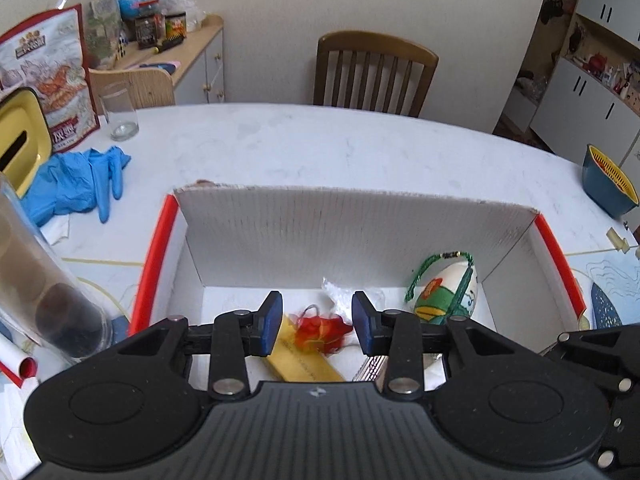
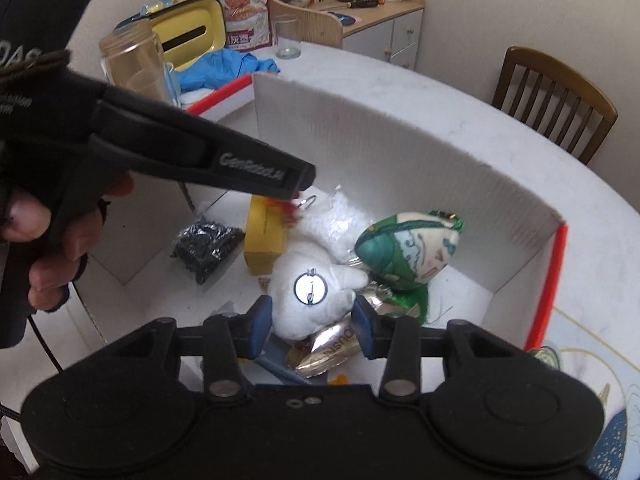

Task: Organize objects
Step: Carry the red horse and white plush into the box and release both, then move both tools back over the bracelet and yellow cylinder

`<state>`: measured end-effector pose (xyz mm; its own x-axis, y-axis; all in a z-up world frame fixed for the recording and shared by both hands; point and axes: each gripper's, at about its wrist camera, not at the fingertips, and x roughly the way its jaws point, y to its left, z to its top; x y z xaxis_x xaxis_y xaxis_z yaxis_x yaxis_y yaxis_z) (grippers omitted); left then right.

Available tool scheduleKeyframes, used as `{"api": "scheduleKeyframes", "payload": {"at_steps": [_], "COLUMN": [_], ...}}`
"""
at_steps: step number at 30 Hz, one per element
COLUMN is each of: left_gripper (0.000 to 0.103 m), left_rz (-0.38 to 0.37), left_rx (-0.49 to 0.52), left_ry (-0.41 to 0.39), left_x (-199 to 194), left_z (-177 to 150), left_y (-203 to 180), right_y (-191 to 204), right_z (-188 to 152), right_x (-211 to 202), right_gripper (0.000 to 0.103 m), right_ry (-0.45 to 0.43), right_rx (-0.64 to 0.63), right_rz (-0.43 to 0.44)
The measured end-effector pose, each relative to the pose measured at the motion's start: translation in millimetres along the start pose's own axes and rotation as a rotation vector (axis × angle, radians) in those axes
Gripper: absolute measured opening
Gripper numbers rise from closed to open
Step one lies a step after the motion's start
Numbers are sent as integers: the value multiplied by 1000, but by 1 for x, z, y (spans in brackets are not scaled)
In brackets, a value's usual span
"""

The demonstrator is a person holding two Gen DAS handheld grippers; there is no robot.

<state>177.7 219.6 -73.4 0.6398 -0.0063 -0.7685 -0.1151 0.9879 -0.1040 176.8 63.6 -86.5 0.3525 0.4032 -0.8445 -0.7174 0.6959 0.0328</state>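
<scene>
A white cardboard box (image 1: 320, 224) with red edges stands on the table. In it lie a yellow box (image 1: 298, 358), a red-orange trinket (image 1: 320, 330), a green-and-white embroidered pouch (image 1: 446, 294) and a white plastic bag. My left gripper (image 1: 316, 322) is open above the trinket, holding nothing. In the right wrist view the box wall (image 2: 400, 144) encloses a white plush toy (image 2: 312, 292), the pouch (image 2: 404, 252), the yellow box (image 2: 264, 236), a black bag (image 2: 208, 246) and foil packets (image 2: 328, 350). My right gripper (image 2: 310, 324) is open around the plush toy. The left gripper's body (image 2: 180, 148) crosses that view.
Blue gloves (image 1: 76, 184), a drinking glass (image 1: 119, 112), a yellow tissue box (image 1: 18, 140), a snack bag (image 1: 52, 68) and a clear jar (image 1: 44, 280) stand left of the box. A blue-and-yellow colander (image 1: 608, 182) sits far right. A wooden chair (image 1: 372, 72) stands behind the table.
</scene>
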Motion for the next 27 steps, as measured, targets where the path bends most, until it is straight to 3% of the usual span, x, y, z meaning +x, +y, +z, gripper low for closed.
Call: {"api": "scheduleKeyframes", "payload": {"at_steps": [8,16,23,27], "left_gripper": [37,39,52,52], "left_rz": [-2,-5,-5,-10], "left_rx": [23,13,4,3], "left_ry": [65,58,29,17], "left_x": [12,3,-15,-27], "left_z": [-7,-5,-7,-10], "left_y": [-3,-3,-4,-8], "right_y": [-2,-9,-20,-26], "right_z": [-1,-4,-11,-13], "right_x": [-2,-18,-43,-61], "right_gripper": [48,59,61,61], "right_ry": [-3,-42,-87,-122], "right_rx": [17,39,64,84], "right_rz": [-2,10,19,23]}}
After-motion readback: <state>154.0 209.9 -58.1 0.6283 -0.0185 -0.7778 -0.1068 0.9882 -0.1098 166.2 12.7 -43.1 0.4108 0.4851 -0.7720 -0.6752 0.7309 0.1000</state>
